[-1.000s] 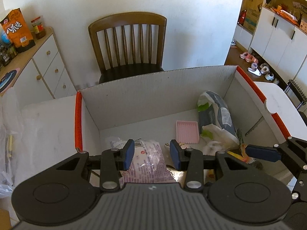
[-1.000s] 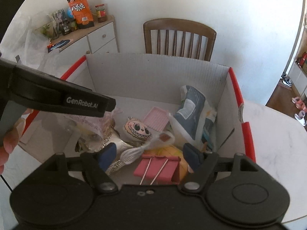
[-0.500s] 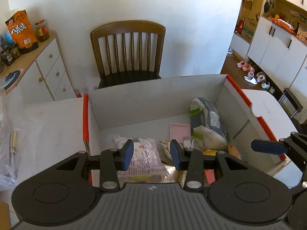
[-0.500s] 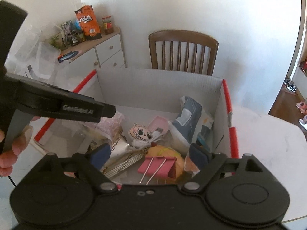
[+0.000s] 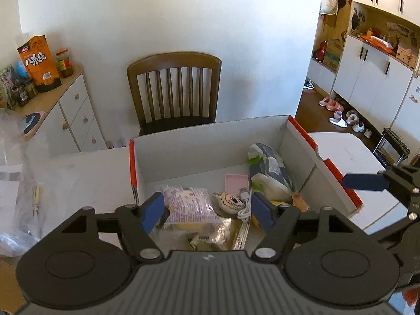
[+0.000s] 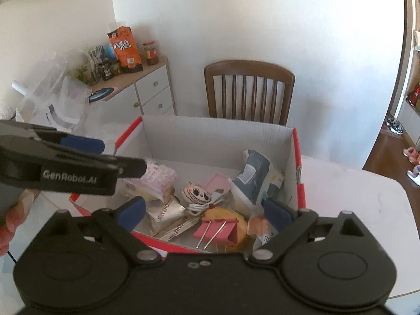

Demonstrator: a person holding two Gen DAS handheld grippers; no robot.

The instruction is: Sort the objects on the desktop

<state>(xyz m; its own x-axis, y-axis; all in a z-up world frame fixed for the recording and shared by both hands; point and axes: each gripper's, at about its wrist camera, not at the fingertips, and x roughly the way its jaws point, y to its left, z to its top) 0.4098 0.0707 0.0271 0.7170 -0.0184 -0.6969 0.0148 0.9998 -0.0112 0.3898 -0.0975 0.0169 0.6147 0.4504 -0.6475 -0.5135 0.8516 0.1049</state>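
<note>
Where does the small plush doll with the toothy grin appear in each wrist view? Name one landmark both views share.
Left wrist view: the plush doll lies low in the cardboard box, just right of the purple snack packet.
Right wrist view: it lies mid-box, left of the grey-blue pouch, beyond the pink binder clip.
Shared landmark: the wooden chair behind the box.

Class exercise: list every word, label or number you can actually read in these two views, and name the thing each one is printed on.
"GenRobot.AI": on the side of the left gripper, seen from the right wrist.
"八爪烧": on the orange snack bag on the sideboard.
"HOUSE", partly legible: on the silver foil packets in the box.
Too small or blurred to read: print on the purple-patterned packet, the blue-grey bag, the jar label.
</note>
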